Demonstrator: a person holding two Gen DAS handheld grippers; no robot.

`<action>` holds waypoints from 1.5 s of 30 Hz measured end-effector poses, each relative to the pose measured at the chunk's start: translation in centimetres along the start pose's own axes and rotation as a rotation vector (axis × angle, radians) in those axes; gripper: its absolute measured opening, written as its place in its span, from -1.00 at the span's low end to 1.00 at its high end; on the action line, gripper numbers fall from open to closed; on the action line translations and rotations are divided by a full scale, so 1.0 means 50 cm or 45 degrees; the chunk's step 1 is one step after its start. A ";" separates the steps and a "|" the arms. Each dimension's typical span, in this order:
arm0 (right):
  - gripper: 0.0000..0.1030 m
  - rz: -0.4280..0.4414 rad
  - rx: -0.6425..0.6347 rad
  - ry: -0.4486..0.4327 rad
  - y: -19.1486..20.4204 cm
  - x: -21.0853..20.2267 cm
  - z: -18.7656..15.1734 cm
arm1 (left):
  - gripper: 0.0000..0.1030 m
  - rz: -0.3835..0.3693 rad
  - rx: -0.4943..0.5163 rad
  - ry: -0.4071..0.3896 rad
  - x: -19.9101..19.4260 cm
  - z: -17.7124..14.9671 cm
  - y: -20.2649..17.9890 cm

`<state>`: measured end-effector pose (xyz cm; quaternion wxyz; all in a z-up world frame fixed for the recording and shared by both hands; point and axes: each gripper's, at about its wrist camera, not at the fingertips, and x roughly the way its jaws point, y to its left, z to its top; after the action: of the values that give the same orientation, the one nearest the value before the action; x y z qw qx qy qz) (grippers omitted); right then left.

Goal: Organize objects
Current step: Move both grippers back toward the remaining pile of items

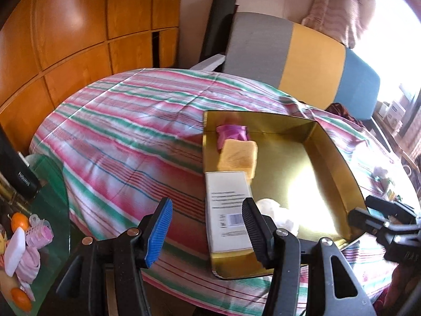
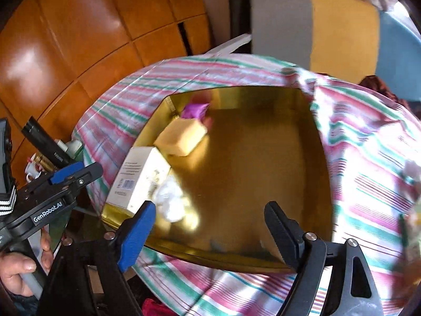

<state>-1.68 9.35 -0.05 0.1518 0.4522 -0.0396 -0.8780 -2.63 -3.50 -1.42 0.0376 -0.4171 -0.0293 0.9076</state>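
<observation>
Gold tray [image 1: 331,158] sits on a bed draped in a pink, green and white striped cloth [image 1: 126,137], filling the centre and right of the left wrist view. Along the tray's left wall lie four things in a row: a purple crumpled wrapper [image 1: 232,131] at the far end, a yellow sponge [image 1: 238,158] touching it, a white box [image 1: 227,210] with printed text and a barcode lying flat next, and a white fluffy wad [image 1: 279,216] just beside the box toward the near edge. The rest of the tray floor is bare and glares with sunlight.

The left gripper [image 1: 208,234] hangs over the tray's near left corner, jaws about half apart with nothing between them; its blue pad [image 1: 160,231] is over the cloth, its black one over the box.

In the right wrist view the right gripper [image 2: 210,239] hovers above the tray [image 2: 263,158], jaws spread wide and empty. The wad [image 2: 171,200] lies just past its blue finger, and the box [image 2: 139,181], sponge [image 2: 181,137] and wrapper [image 2: 196,110] run up toward the upper left. A hand [image 2: 23,266] gripping the other tool shows at the lower left.

On a glass side table [image 1: 50,197] at the lower left of the left wrist view sit small oranges [image 1: 18,221], pink hair rollers [image 1: 39,234] and a white block [image 1: 14,252].
</observation>
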 end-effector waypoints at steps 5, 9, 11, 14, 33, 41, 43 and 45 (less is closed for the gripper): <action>0.70 -0.080 0.091 -0.049 -0.084 -0.054 -0.013 | 0.08 -0.065 0.050 0.023 0.001 0.003 -0.040; 0.75 -0.174 0.182 -0.078 -0.173 -0.105 -0.034 | 0.08 -0.109 0.082 0.032 0.005 0.005 -0.072; 0.76 -0.235 0.232 -0.089 -0.225 -0.132 -0.047 | 0.08 -0.153 0.099 0.048 0.008 0.010 -0.091; 0.77 -0.340 0.314 -0.107 -0.313 -0.182 -0.067 | 0.08 -0.208 0.121 0.072 0.012 0.017 -0.123; 0.83 -0.554 1.312 -0.365 -0.764 -0.399 -0.312 | 0.08 -0.499 0.638 0.180 0.028 -0.018 -0.516; 0.87 -0.517 1.292 -0.366 -0.755 -0.390 -0.308 | 0.08 -0.635 0.756 0.323 0.073 -0.057 -0.670; 0.88 -0.503 1.296 -0.367 -0.756 -0.386 -0.310 | 0.08 -0.685 0.742 0.383 0.088 -0.065 -0.696; 0.88 -0.493 1.298 -0.363 -0.756 -0.384 -0.311 | 0.08 -0.752 0.719 0.447 0.106 -0.068 -0.720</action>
<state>12.57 52.16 -1.99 -0.2568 0.3444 -0.3952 -0.8119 -1.92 32.91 -4.61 0.4122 -0.5121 0.1085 0.7457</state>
